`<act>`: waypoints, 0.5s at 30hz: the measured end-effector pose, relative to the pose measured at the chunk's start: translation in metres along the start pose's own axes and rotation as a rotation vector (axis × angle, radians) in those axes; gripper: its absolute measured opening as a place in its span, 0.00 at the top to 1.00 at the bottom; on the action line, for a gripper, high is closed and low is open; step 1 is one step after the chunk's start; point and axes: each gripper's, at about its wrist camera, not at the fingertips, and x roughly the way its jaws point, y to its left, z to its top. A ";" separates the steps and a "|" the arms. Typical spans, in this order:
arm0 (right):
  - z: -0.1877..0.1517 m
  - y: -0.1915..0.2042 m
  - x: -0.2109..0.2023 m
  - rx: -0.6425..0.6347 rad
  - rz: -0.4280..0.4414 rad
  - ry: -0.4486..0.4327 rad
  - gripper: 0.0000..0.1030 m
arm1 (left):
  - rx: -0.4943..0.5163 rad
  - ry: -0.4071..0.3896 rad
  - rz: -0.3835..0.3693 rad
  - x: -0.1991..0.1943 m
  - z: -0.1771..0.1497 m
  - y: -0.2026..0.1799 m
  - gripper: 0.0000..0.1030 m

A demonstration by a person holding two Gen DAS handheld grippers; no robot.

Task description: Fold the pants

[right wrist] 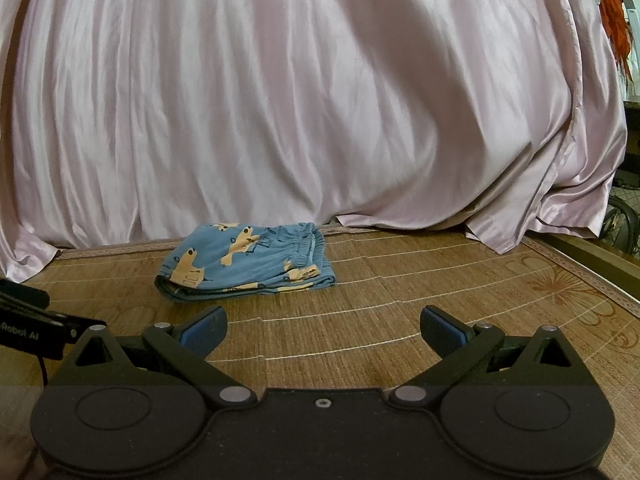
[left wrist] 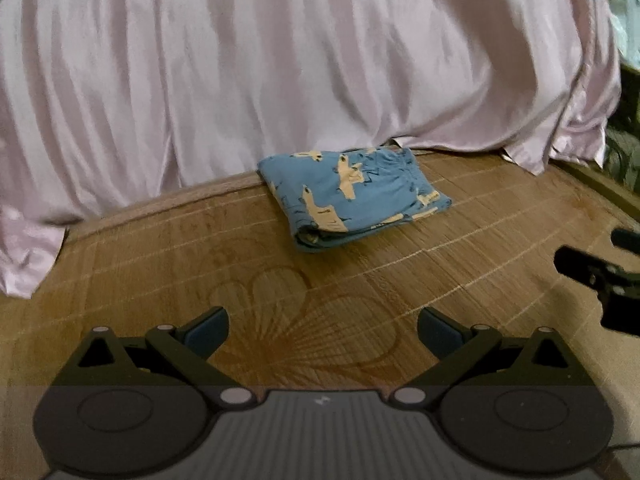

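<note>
the pink satin sheet (right wrist: pixel 304 104) fills the whole back of both views, hanging in long folds down to the woven mat (right wrist: pixel 400 320) and pooling at its far edge. the mat is the working surface, straw-brown with pale stitched lines and a faint flower print. on it, close against the foot of the sheet, lie the pants (right wrist: pixel 248 264): blue with yellow cartoon figures, already doubled over into a compact, layered rectangle, the gathered waistband showing along the top right.

judging from how the bundle lies, the folding looks finished or one fold short of it; the step in hand seems to be letting go and backing off. if another fold is wanted, the next move calls for reaching forward to the near thick edge, pinching all layers together, and carrying them over without dragging the stack.

the left gripper (left wrist: pixel 322 330) sits well back from the pants, fingers spread wide and holding nothing. the right gripper (right wrist: pixel 322 330) is likewise spread and empty, nearer the bundle but apart from it.

nothing lies between tools and pants. the sheet's hem just behind the bundle could snag in a deep reach.
</note>
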 end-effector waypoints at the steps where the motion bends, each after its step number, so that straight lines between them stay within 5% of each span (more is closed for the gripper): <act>1: 0.000 0.000 0.000 -0.002 -0.001 0.001 0.01 | 0.012 -0.003 -0.001 -0.001 0.000 -0.002 0.00; 15: -0.001 -0.004 0.000 -0.006 -0.004 0.006 0.01 | 0.040 -0.011 -0.035 -0.005 0.000 -0.006 0.00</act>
